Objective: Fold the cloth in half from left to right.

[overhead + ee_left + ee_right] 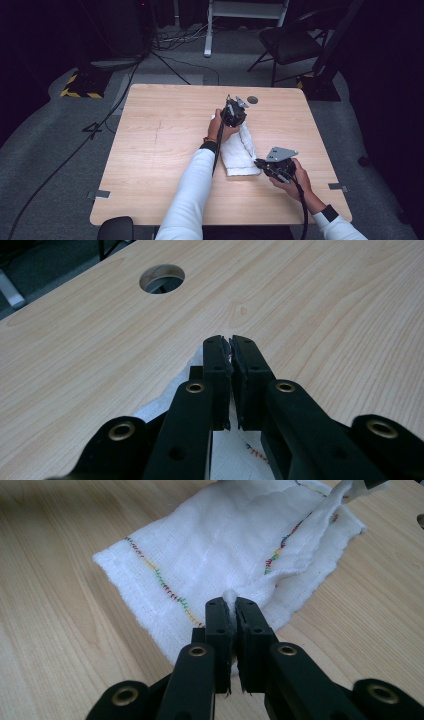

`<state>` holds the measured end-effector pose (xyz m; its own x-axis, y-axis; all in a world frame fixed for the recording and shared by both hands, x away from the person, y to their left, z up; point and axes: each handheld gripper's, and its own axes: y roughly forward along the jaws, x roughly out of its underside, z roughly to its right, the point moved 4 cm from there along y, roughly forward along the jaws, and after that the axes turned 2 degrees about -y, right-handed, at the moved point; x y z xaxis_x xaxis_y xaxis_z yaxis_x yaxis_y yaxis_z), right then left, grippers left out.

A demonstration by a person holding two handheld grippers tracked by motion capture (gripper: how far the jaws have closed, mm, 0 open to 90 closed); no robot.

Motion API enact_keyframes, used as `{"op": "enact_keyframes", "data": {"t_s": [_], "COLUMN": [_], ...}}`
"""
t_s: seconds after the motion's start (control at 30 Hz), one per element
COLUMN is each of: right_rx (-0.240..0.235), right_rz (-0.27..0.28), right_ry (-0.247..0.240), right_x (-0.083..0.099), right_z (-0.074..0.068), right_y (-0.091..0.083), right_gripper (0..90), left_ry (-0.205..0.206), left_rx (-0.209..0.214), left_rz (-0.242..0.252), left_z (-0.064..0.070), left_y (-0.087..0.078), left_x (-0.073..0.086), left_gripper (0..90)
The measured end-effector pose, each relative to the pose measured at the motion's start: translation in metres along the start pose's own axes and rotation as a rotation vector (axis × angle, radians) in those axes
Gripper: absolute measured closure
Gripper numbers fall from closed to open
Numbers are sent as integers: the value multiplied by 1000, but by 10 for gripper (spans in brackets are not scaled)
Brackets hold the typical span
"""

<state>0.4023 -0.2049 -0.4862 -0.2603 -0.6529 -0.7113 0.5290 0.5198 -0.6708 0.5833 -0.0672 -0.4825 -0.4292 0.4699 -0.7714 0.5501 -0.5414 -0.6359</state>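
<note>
White cloth (240, 152) lies mid-table (165, 135), pinched at both ends by two handheld grippers.
Left gripper (230, 347) grasps the far edge, right gripper (230, 605) the near edge; folding cleanly likely means lifting both evenly, keeping edges aligned.

The high view looks forward and down on the whole surface (165, 150) from afar. Each gripper view skims close and low along its tongs; both right and high views share the cloth (225, 545).
</note>
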Motion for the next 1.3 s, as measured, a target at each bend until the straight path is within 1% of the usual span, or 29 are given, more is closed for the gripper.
{"op": "enact_keyframes", "data": {"t_s": [0.1,0.2,0.23,0.27,0.3,0.33,0.37,0.4,0.5,0.6,0.63,0.67,0.77,0.83,0.9,0.97,1.0,1.07,1.1,1.13,1.2,1.23,1.27,1.3], "right_rx": [1,8,10,19,26,26,33,43,43,32,35,40,49,58,67,77,83,78,79,81,67,65,64,63], "right_rz": [-4,-10,-9,-10,-11,-10,-12,-14,-23,-13,-14,-9,10,20,23,25,22,23,11,-2,-14,-24,-33,-38], "right_ry": [0,3,6,6,9,11,13,20,35,58,63,69,96,103,102,103,106,111,108,100,102,97,96,92], "right_x": [1,2,2,2,2,3,3,4,9,12,13,13,12,12,12,14,14,15,16,17,19,20,21,21], "right_z": [0,1,1,1,2,2,3,4,5,8,9,11,16,18,21,25,27,31,33,35,37,38,39,40], "right_y": [1,2,2,2,2,2,2,1,0,-3,-4,-4,-7,-8,-8,-7,-6,-3,-2,1,4,6,8,9], "right_gripper": [852,834,802,768,759,735,694,673,611,564,547,532,482,471,459,458,455,443,435,423,406,403,397,392], "left_ry": [1,5,11,4,5,10,7,12,25,50,59,58,62,54,76,102,110,116,122,141,157,170,186,212], "left_rx": [0,0,-2,-1,1,5,2,3,1,5,5,7,-2,22,49,69,82,117,134,138,166,173,172,161], "left_rz": [4,4,4,6,5,4,2,2,-10,-21,-19,-20,-31,-40,-46,-51,-49,-44,-48,-55,-79,-98,-117,-149], "left_z": [1,3,3,3,3,3,3,2,1,1,1,1,1,3,8,16,21,31,37,42,52,56,60,64], "left_y": [2,2,1,1,0,-2,-3,-5,-13,-24,-28,-33,-48,-59,-71,-83,-89,-98,-101,-104,-105,-105,-103,-101], "left_x": [-2,-3,-4,-4,-4,-3,-3,-2,1,8,11,14,24,32,41,50,55,64,69,74,85,90,95,101], "left_gripper": [854,834,825,811,800,784,759,737,693,646,625,596,469,373,320,294,280,270,265,259,258,257,261,265]}}
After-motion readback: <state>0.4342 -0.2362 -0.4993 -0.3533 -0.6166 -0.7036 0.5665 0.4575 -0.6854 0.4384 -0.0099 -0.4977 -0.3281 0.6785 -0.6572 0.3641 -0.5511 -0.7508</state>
